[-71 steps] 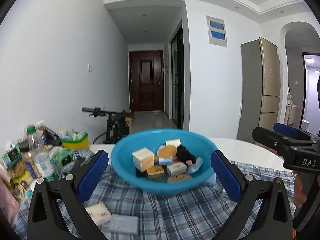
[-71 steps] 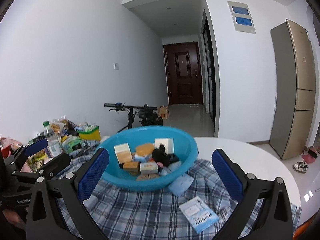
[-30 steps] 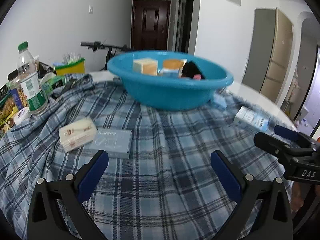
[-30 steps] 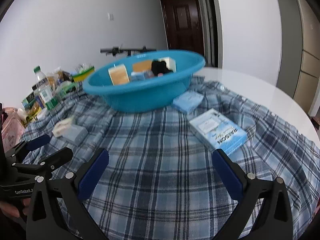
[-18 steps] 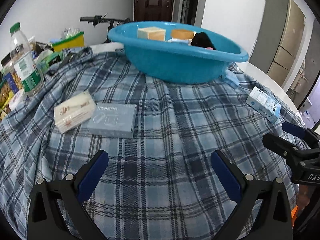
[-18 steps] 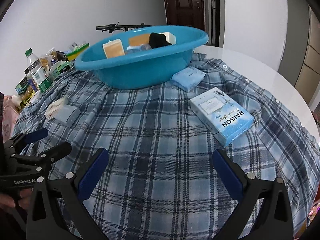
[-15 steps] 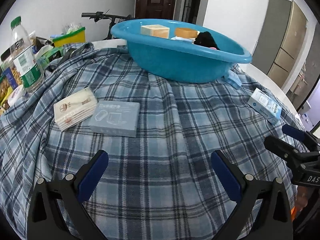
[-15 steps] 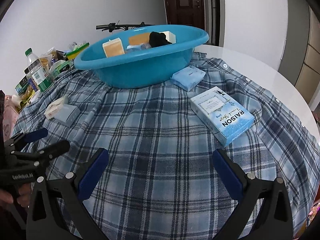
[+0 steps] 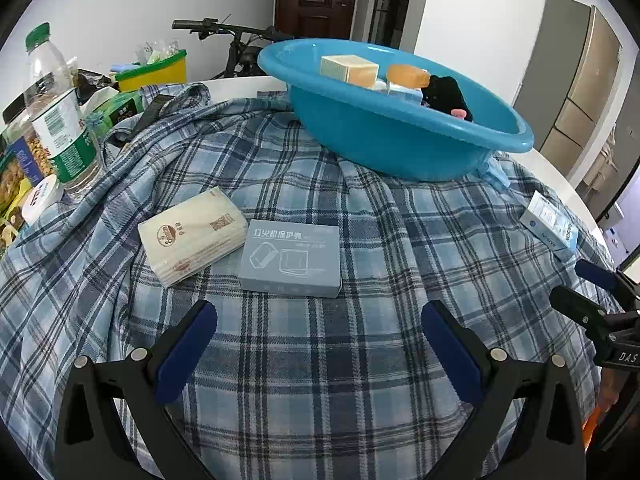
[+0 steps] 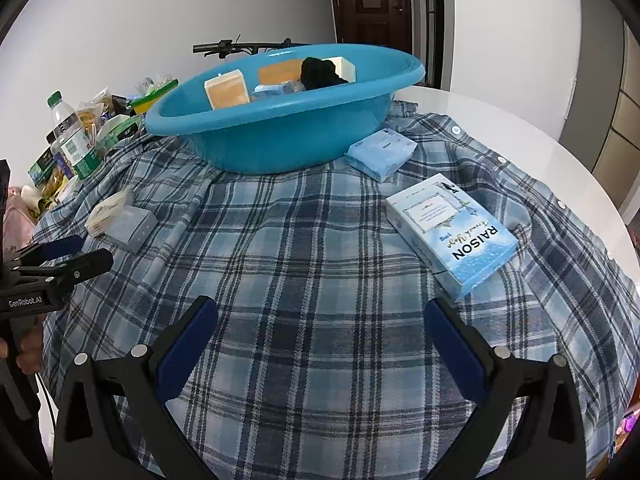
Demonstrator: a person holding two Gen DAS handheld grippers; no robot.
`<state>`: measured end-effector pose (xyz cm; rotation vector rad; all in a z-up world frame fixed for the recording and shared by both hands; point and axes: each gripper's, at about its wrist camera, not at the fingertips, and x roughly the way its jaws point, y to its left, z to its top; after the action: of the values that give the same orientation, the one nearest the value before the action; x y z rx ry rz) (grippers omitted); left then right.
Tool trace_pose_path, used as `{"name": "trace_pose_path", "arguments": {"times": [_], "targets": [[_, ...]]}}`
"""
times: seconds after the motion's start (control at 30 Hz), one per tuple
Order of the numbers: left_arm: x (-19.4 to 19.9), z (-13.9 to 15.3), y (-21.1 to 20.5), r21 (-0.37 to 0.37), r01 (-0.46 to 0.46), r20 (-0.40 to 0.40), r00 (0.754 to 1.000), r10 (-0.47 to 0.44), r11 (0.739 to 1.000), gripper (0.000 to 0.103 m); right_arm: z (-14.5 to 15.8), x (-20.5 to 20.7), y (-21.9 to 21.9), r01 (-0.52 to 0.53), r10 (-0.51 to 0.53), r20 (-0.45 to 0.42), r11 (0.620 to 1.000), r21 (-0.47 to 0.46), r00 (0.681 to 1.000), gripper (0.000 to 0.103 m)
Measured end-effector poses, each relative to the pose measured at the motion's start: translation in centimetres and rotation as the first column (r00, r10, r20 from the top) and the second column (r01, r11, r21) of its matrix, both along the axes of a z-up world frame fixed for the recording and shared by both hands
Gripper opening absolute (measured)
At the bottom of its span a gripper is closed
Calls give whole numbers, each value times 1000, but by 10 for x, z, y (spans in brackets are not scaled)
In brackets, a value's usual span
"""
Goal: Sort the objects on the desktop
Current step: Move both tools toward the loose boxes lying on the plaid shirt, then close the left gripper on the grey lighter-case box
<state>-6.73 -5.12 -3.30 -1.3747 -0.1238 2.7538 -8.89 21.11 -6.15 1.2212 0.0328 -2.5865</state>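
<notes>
Sorting was only partly done, as I judge it: the blue basin (image 10: 280,136) near the far edge of the table already held several small boxes and a black item, while four things lay outside it on the plaid cloth (image 10: 320,272). A cream tissue pack (image 9: 192,234) and a grey box (image 9: 291,258) lay touching each other toward the left edge, a light blue pack (image 10: 380,154) lay just beside the basin, and the RAISON box (image 10: 452,232) lay toward the right edge. The left gripper (image 9: 318,350) was spread wide and empty, close before the grey box; the right gripper (image 10: 320,350) was also spread and empty, near the RAISON box. The table (image 10: 520,128) was round and white. At its far left edge stood a water bottle (image 9: 60,120) among snack packets. Behind were a bicycle (image 9: 236,42), a dark door (image 10: 384,0) and a tall fridge (image 9: 572,76).
</notes>
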Motion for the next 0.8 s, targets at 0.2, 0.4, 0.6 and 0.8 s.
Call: {"name": "trace_pose_path", "arguments": {"times": [0.2,0.4,0.6,0.8], "targets": [[-15,-8,-10,12,1,5,1000,-1,1000,103,1,2,-3,-13,13,4,1000,7,1000,103],[-35,-20,-22,35,10,45,999,-11,999,84,7,0,0,-6,6,-7,1000,1,1000,103],[-45,-24,-22,33,21,51,998,-23,999,70,8,-1,1,-5,5,-5,1000,-5,1000,103],[-48,-23,-19,24,30,45,999,-31,999,67,8,-1,0,-9,9,-4,1000,-5,1000,103]]}}
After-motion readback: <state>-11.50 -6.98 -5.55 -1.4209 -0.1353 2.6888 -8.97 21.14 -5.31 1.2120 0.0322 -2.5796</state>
